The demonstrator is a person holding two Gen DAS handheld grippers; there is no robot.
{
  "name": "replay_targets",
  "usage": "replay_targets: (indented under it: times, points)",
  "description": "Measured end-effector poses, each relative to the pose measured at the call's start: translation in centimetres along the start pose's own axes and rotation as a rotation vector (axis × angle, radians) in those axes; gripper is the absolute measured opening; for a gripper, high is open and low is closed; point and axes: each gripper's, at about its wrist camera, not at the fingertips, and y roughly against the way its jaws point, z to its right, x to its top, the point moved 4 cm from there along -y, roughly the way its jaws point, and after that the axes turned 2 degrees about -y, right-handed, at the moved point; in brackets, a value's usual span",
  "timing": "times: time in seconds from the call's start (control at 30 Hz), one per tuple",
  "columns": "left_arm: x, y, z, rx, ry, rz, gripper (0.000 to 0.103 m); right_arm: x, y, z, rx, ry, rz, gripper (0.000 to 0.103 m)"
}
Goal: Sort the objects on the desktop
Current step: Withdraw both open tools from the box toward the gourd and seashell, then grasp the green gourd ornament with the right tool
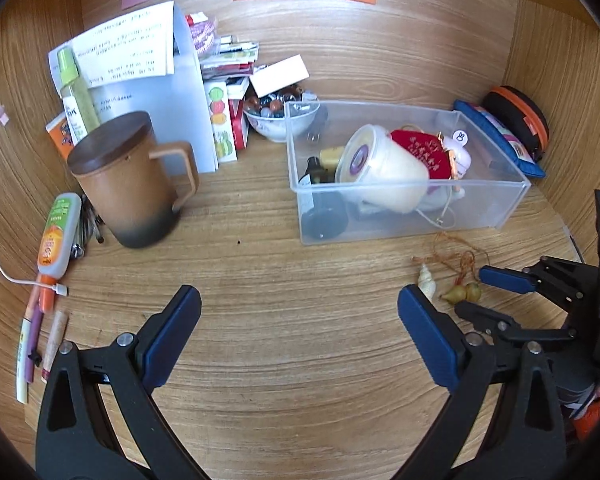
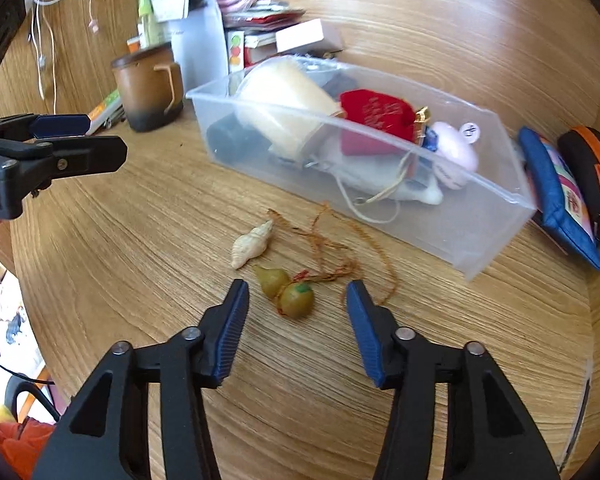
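A small olive gourd charm on a tangled orange cord lies on the wooden desk beside a pale seashell. My right gripper is open, its jaws on either side of the gourd, just above the desk. In the left wrist view the gourd and shell lie at the right, with the right gripper around them. My left gripper is open and empty over bare desk. The clear plastic bin holds a white tub, a red pouch and a pink toy.
A brown lidded mug stands at left, with a glue bottle, pens and a charging cable beside it. Papers, boxes and a bowl of beads line the back wall. A blue pouch and an orange-rimmed case lean right of the bin.
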Motion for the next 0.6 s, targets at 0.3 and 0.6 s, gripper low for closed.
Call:
replay_targets:
  times: [0.3,0.6]
  points:
    - [-0.4,-1.7,1.2,-0.029,-0.019,-0.041,0.1,0.0,-0.8,-0.1,0.004,0.0,-0.012,0.025]
    - [-0.3,-4.0,5.5,-0.063,-0.108,-0.067,0.1,-0.6,1.5,2.7,-0.02,-0.064,0.03,0.025]
